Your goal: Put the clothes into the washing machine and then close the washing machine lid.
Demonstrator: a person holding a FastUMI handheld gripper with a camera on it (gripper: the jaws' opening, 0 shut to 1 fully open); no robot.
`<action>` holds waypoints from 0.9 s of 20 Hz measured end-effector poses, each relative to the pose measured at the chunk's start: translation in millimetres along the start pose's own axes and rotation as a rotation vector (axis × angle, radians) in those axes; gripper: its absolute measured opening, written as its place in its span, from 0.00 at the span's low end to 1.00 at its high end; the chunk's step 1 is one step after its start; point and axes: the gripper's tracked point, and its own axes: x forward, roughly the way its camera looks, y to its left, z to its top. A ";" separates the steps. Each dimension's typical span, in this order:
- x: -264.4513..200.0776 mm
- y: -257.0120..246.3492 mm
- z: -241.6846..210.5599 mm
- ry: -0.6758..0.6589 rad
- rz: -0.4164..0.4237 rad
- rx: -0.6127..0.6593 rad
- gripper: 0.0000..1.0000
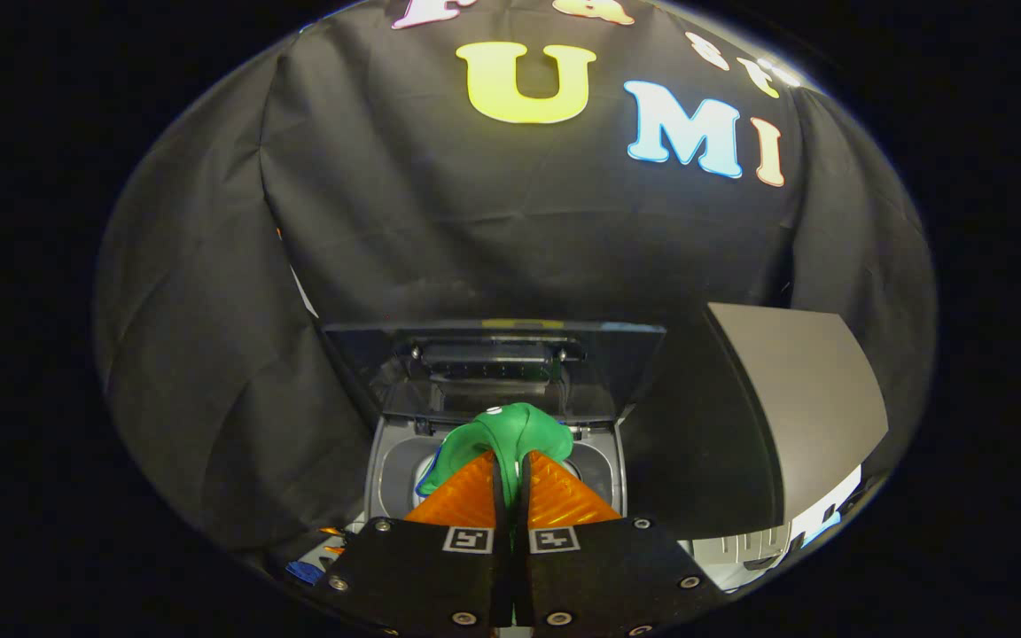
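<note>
A green garment (505, 434) with a blue edge bunches up between my fingers, and my gripper (510, 465) is shut on it. It hangs right over the open mouth of the small grey washing machine (379, 461). The machine's dark see-through lid (493, 365) stands raised behind the opening, leaning back toward the booth wall. Most of the drum is hidden by the garment and my fingers.
A large grey and black appliance (776, 416) stands close to the right of the washing machine. Black cloth walls close in behind and to the left. A few small coloured items (307, 567) lie low at the left of my fingers.
</note>
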 end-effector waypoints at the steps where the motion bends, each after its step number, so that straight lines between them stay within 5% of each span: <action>1: 12.8 4.4 -10.9 0.024 0.001 -0.014 0.01; 18: 133.4 58.6 -110.2 0.153 0.092 -0.211 0.01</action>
